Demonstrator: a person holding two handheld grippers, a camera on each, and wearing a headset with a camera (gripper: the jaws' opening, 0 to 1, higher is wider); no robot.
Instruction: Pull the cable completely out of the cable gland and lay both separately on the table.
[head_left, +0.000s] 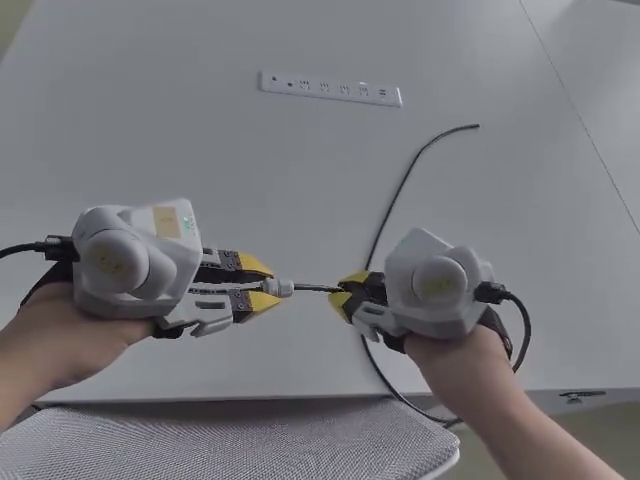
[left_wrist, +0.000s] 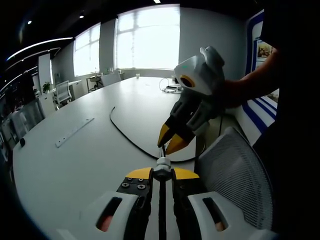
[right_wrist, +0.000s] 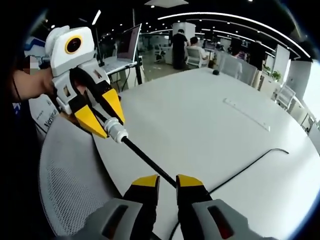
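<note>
No text legible anywhere, markings on the white power strip (head_left: 330, 89) on the worktop (head_left: 150, 130) too small to read, dark lettering on a white banner (right_wrist: 49, 118) blurred and cut off, wall poster (left_wrist: 262, 49) too blurred to read

The left claw (head_left: 270, 283) and right claw (head_left: 347, 291) share pale grey rounded housings, each with a yellowish disc on its side; yellow tips sit on black plates with small screws; a black lead (head_left: 22, 248) trails behind each.
</note>
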